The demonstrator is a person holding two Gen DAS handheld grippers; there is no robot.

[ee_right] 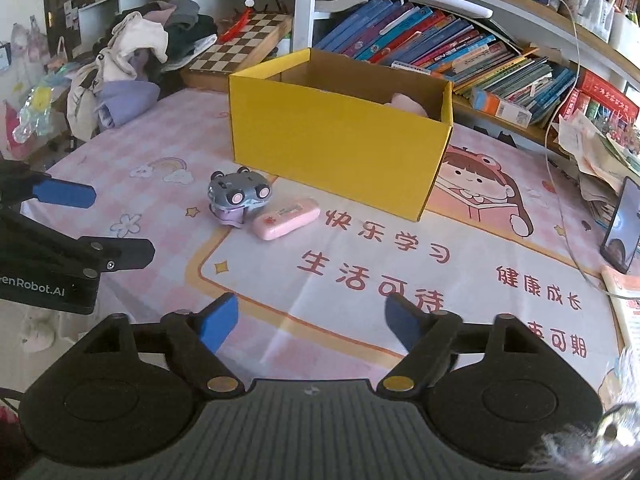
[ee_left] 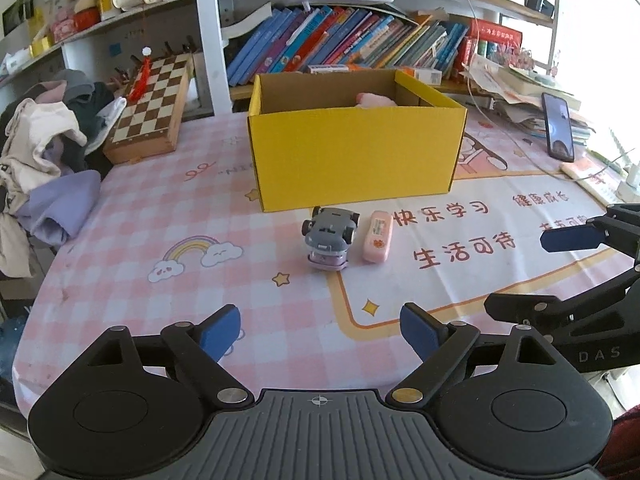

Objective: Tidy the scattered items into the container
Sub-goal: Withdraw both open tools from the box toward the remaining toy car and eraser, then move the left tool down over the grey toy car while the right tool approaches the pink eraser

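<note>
A: Landmark is the yellow box (ee_left: 352, 156). Open top, standing on the pink mat (ee_left: 160, 216). What's in it?

B: A pink soft thing (ee_left: 374, 100), only its top showing over the rim, at the box's far right inside. Can't tell what it is.

A: Loose items?

B: Two, both on the mat just in front of the box's near wall. Grey toy car (ee_left: 328, 242), flipped with wheels up, close to the box's front left corner. Pink case (ee_left: 378, 236) lying flat right beside the car, narrow gap, not clearly touching.

A: Left gripper (ee_left: 320, 334)?

B: Released, blue pads spread wide, nothing between them. Above the mat, well in front of the box, car and case ahead of it.

A: Right gripper (ee_right: 310, 322)?

B: Also released, pads wide apart, empty. Also well short of the box, off its right front side.

A: Background?

B: Chessboard (ee_left: 154, 106) left of the box, clothes pile (ee_left: 44, 152) further left, books (ee_left: 348, 40) on the shelf behind the box, phone (ee_left: 558, 126) propped to its right.
</note>
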